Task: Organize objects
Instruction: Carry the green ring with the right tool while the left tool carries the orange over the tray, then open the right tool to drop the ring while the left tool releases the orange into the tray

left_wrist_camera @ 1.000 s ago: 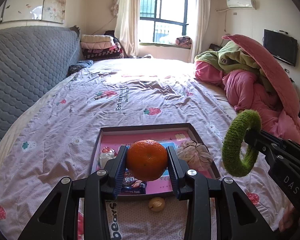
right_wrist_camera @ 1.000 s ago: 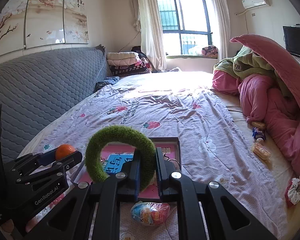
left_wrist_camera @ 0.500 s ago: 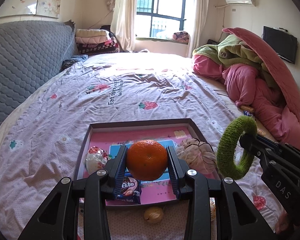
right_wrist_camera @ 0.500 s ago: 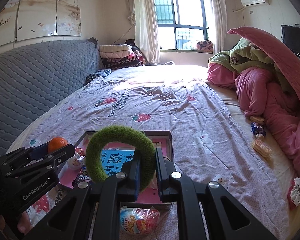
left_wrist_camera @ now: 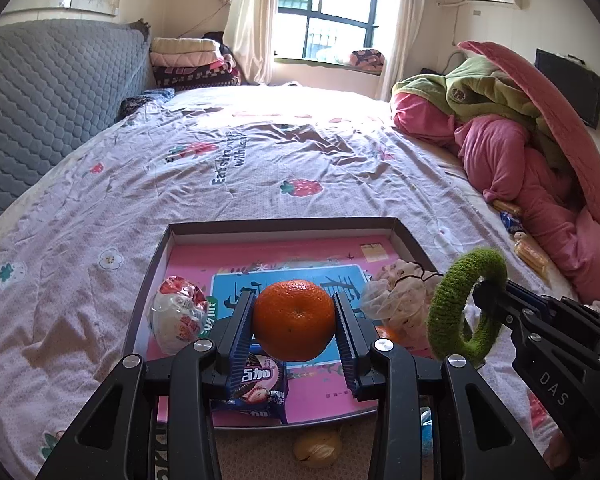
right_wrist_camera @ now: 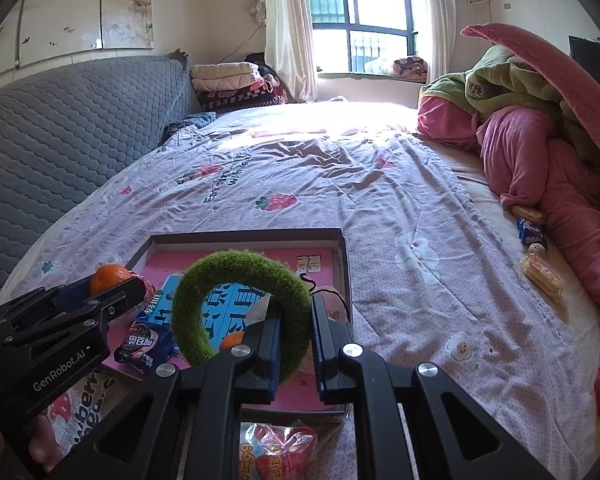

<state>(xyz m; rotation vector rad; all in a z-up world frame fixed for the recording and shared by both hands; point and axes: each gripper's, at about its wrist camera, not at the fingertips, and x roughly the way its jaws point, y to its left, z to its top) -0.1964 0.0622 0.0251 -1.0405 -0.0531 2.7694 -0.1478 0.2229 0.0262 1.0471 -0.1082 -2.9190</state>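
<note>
Both grippers are loaded and poised over the shallow tray (left_wrist_camera: 148,280) that lies on the bed (left_wrist_camera: 260,160); the step in hand looks like the delivery of 2 items into it. The left gripper (left_wrist_camera: 294,320) is clamped on an orange (left_wrist_camera: 294,319), its ribbed pads pressing the fruit's 2 sides, and it hangs above the near middle of the tray's pink floor. The right gripper (right_wrist_camera: 294,340) is closed on a fuzzy green ring (right_wrist_camera: 240,300), pinching one side of the loop so the rest stands up to the left of the jaws. In the left wrist view that ring (left_wrist_camera: 466,308) sits over the tray's right edge, just beside a crumpled floral pouch (left_wrist_camera: 396,300).

The tray already holds a red-and-white wrapped snack (left_wrist_camera: 178,314) at its left side, a dark blue biscuit packet (left_wrist_camera: 256,392) near the front rim and a blue card (left_wrist_camera: 292,280) in the middle. Outside it, a small yellowish nut-like thing (left_wrist_camera: 318,444) and a wrapped sweet (right_wrist_camera: 280,452) lie on the bed just before the front rim, and more snacks (right_wrist_camera: 540,272) rest far right by the pink quilt (right_wrist_camera: 540,160).

Next, each gripper probably needs a bare patch of pink floor beneath it. The orange may roll, so a low release against the packet would steady it. The ring, being soft, should drop flat anywhere clear of the pouch.
</note>
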